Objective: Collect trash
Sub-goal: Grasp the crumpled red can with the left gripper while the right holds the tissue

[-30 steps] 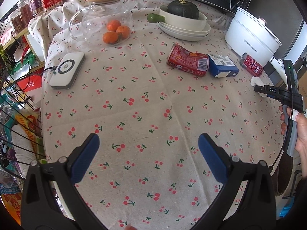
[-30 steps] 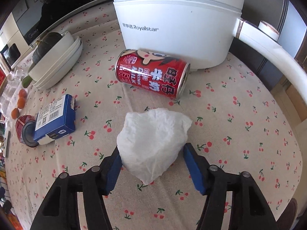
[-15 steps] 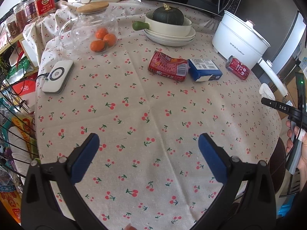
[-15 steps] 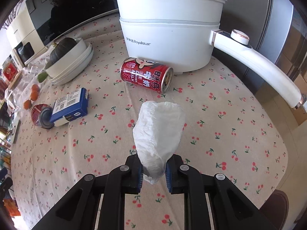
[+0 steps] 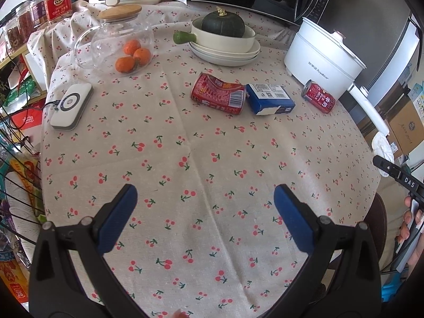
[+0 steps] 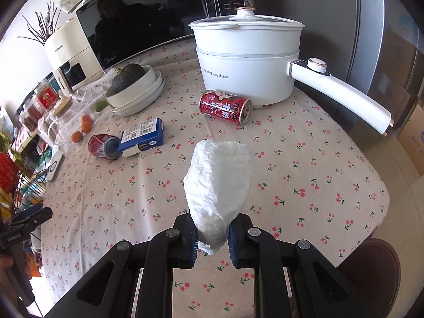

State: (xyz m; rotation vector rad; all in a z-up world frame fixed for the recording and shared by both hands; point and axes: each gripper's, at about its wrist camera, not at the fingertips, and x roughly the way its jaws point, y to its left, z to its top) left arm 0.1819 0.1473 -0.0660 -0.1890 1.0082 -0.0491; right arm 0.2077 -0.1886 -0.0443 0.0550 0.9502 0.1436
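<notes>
A crumpled white tissue (image 6: 218, 188) is pinched at its lower end between the blue pads of the right gripper (image 6: 212, 237), which holds it lifted above the cherry-print cloth of the bench (image 6: 304, 164), its free end pointing toward the pot. Beyond it a small red drink can (image 6: 225, 107) lies on its side just in front of the white Royalstar electric pot (image 6: 246, 63), whose lid is on. To the left a blue carton (image 6: 143, 136) lies flat, touching a crushed red can (image 6: 102, 147) beside it. Further back, a dark green squash (image 6: 127, 78) sits in a cream bowl (image 6: 140, 86) stacked on plates, and a glass jar with a wooden lid (image 5: 116, 42) holds three oranges (image 5: 132, 55). A white wireless charging pad (image 5: 71, 106) rests near the bench's left edge. The left gripper (image 5: 205, 218) hovers over bare cloth at the near side, its jaws spread wide and holding nothing. In the left wrist view the right gripper appears at the bench's right edge, a hand (image 5: 413, 233) wrapped round its grip, tissue raised.
</notes>
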